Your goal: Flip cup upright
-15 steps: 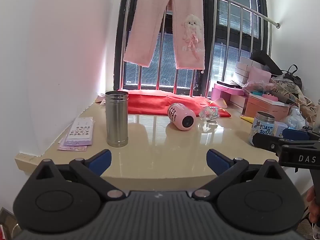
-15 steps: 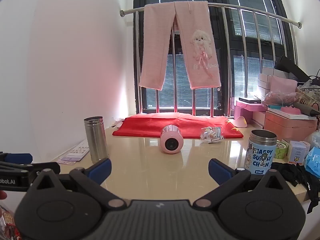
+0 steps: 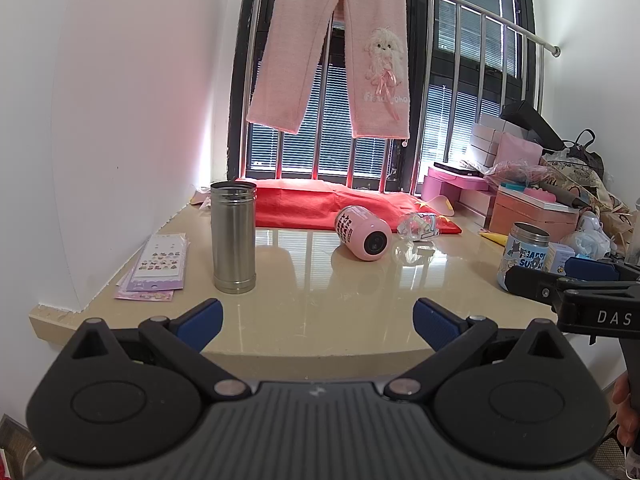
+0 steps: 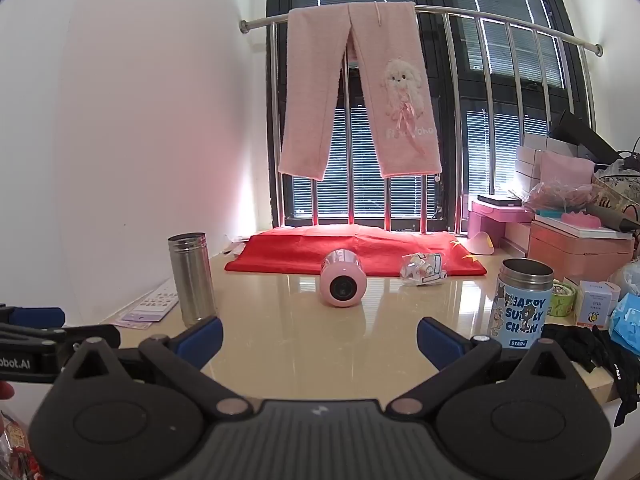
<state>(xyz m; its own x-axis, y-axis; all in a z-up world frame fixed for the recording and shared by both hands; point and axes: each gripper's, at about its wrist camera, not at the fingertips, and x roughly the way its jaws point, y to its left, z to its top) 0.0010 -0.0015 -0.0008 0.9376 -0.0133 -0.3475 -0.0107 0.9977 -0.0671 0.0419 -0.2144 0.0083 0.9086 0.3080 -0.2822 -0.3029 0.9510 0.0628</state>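
A: What did the grippers look like?

B: The left gripper (image 3: 316, 322) had its blue-padded fingers spread wide with nothing between them, held just short of the near edge of the glossy beige countertop (image 3: 304, 292). The right gripper (image 4: 320, 338) was equally wide apart and empty, at the same edge.

A: And just ahead of them?

B: Ahead and left of the left gripper stood an upright steel tumbler (image 3: 234, 236), with sticker sheets (image 3: 158, 266) flat further left by the white wall (image 3: 132, 120). To the right gripper's right stood a blue printed cup (image 4: 522, 302), upright.

A: The cup to be flipped?

B: The pink cup (image 4: 343, 283) lay on its side, straight ahead of the right gripper, mid-counter, its base facing that camera, well apart from both grippers.

A: Beyond that?

B: A red cloth (image 4: 352, 254) lay along the window bars, a crumpled wrapper (image 4: 424, 269) at its front edge. Pink trousers (image 4: 360, 96) hung over the steel rail (image 4: 500, 20); boxes (image 4: 576, 246) were stacked far right.
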